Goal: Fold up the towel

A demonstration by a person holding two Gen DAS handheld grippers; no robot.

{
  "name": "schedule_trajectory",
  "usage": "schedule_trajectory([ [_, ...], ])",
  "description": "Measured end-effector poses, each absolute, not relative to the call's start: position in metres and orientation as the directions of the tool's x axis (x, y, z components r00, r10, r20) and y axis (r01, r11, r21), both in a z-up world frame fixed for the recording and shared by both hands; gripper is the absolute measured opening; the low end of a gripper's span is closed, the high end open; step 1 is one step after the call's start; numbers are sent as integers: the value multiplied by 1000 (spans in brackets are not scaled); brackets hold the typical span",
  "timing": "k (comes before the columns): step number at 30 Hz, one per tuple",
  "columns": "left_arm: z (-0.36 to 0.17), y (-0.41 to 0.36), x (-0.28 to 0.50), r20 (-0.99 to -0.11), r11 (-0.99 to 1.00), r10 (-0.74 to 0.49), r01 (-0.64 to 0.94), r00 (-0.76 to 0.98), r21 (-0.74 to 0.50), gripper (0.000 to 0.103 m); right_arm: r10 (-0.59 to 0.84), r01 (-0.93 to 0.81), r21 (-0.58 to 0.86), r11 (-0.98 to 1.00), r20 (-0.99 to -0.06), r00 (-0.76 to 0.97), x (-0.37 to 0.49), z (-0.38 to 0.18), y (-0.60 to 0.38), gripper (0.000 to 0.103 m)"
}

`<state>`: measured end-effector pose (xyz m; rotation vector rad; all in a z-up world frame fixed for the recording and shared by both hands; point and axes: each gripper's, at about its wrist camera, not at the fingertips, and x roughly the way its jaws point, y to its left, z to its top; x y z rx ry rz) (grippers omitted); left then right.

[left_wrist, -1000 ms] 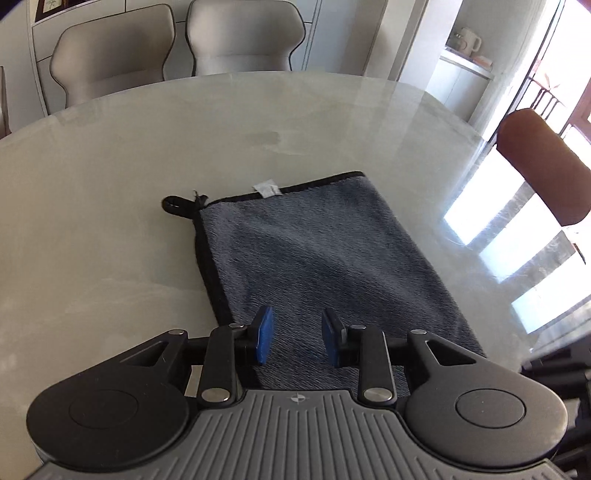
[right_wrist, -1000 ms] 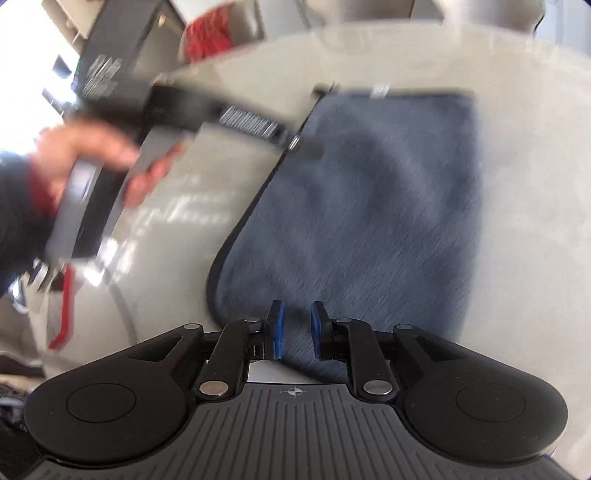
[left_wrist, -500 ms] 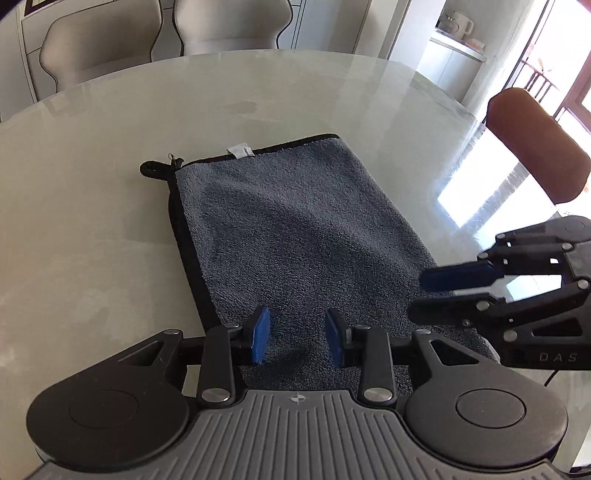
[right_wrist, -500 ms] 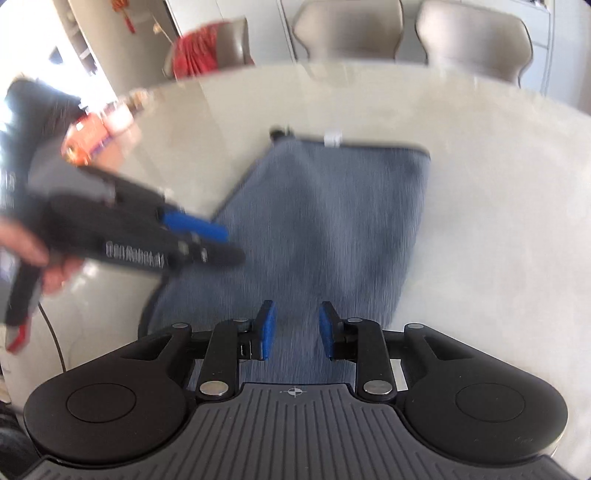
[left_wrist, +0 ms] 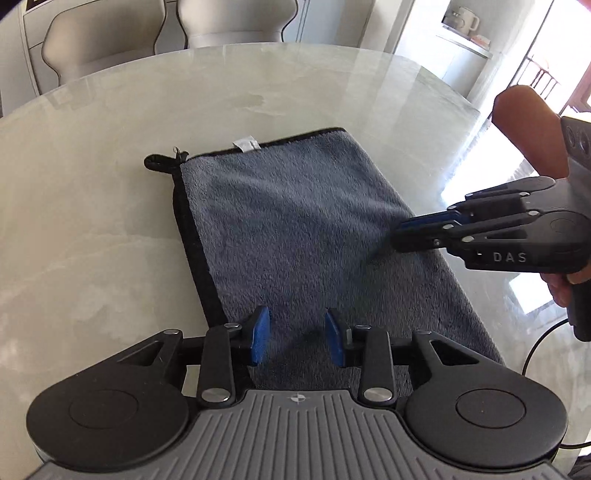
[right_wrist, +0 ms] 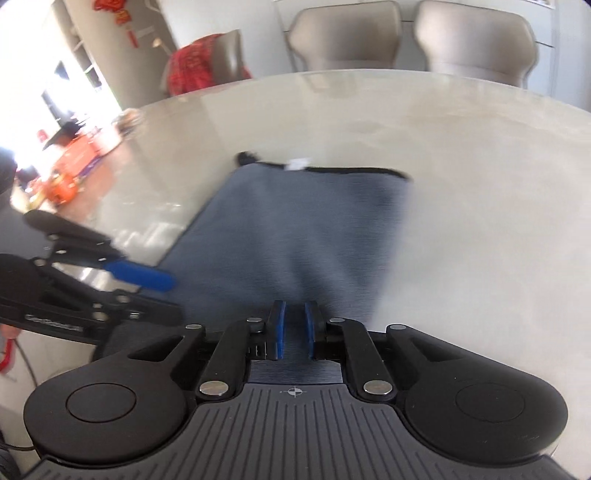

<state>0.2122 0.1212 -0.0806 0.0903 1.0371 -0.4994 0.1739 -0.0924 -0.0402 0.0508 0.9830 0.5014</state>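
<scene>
1. Since a second ago the right tongs [left_wrist: 400,234] have come into the left wrist view from its right side and now reach over the towel's right edge, about halfway along it.
2. In the right wrist view the left tongs [right_wrist: 162,291] have dropped from upper left to lower left, at the towel's near left part.
3. The right tongs' jaws are closing, narrower than before; towel shows in the gap, but blur hides whether the pads press it.
4. The left tongs [left_wrist: 297,339] have hardly shifted: jaws parted, released, above the towel's near end, gripping nothing.
5. The grey towel [left_wrist: 295,236] lies flat on the table [left_wrist: 110,221] as earlier, black trim along its left and far edges, a white tag [left_wrist: 245,144] and a black loop [left_wrist: 159,162] at the far end.
6. The table is a pale, glossy, rounded top with bright window glare at the right.
7. Two beige chairs [left_wrist: 229,22] stand behind it; a brown chair back [left_wrist: 528,125] stands at the right, and red cloth [right_wrist: 199,62] hangs over another chair.
</scene>
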Motion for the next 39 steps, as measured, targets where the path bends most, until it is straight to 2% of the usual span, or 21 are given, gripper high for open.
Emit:
schedule_trajectory([
  [3,-75,116,230,-817,879,-358,457,452,-133,35,438,-420,234,877,-749,497,185,-31,-89,28],
  [10,-91,117,266,-831,897,-339,418,440,-145,35,431,-465,200,862,-771,469,222,-52,-74,28],
  [14,-92,125,264,-832,897,-334,420,442,-137,35,364,-413,147,899,-775,517,227,-53,-89,24],
  [16,-91,128,265,-828,903,-332,406,451,-141,36,324,-374,126,919,-783,531,232,-53,-97,28],
  [17,-89,129,267,-820,906,-334,398,464,-143,38,302,-363,109,925,-791,533,233,-54,-98,28],
  [18,-88,128,269,-809,908,-336,394,482,-143,44,301,-361,109,926,-788,536,235,-53,-99,28],
  [20,-88,124,273,-793,912,-335,386,508,-138,51,357,-382,153,911,-756,548,237,-50,-96,28],
  [24,-93,117,280,-797,924,-310,362,518,-124,52,406,-443,159,882,-735,544,241,-49,-78,28],
  [29,-96,109,277,-813,924,-267,378,518,-63,52,339,-424,100,900,-771,539,244,-56,-76,28],
  [32,-90,109,273,-815,927,-271,368,513,-76,53,287,-372,76,925,-780,556,242,-51,-83,28],
  [34,-80,110,260,-794,913,-317,394,519,-107,55,319,-392,94,915,-763,563,229,-41,-87,28],
  [36,-70,112,239,-768,905,-320,418,555,-76,62,350,-415,112,903,-752,558,212,-31,-91,29],
  [39,-65,119,208,-766,909,-296,415,570,-42,64,343,-420,108,901,-770,539,180,-23,-91,30],
])
